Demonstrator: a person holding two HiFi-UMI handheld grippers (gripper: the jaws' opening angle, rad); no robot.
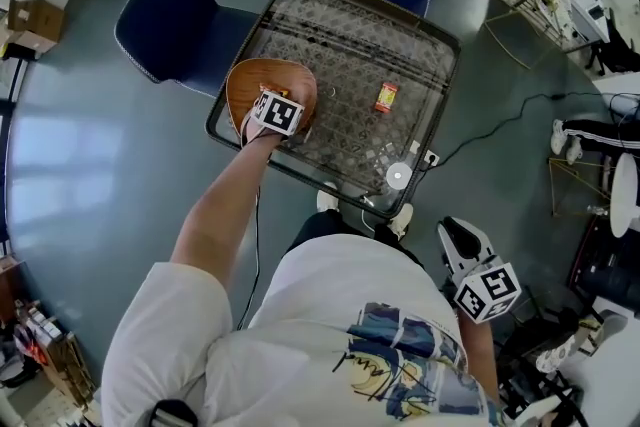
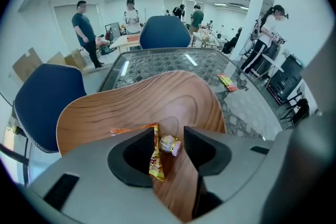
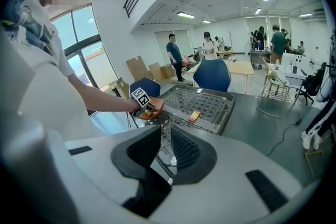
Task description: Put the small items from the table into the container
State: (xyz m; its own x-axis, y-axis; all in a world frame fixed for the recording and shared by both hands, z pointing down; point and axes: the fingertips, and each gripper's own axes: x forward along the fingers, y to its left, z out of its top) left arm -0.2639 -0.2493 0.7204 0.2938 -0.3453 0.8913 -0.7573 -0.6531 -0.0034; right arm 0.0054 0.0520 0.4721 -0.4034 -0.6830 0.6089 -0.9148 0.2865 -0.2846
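Progress partial: your left gripper point(image 2: 169, 134) holds a wrapped candy point(image 2: 171, 145) clenched in its jaws low inside the wooden container point(image 2: 157, 97), beside a yellow wrapper point(image 2: 155, 162), your right gripper point(image 3: 165, 131) hangs empty, jaws apart, and a red packet point(image 1: 386, 97) and white disc point(image 1: 398, 177) wait on the tabletop point(image 1: 330, 25).

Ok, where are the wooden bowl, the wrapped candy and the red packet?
wooden bowl point(image 2: 136, 105): left gripper view, bare inner wall.
wrapped candy point(image 2: 170, 145): left gripper view, wrapper's middle.
red packet point(image 1: 386, 97): head view, packet's middle.
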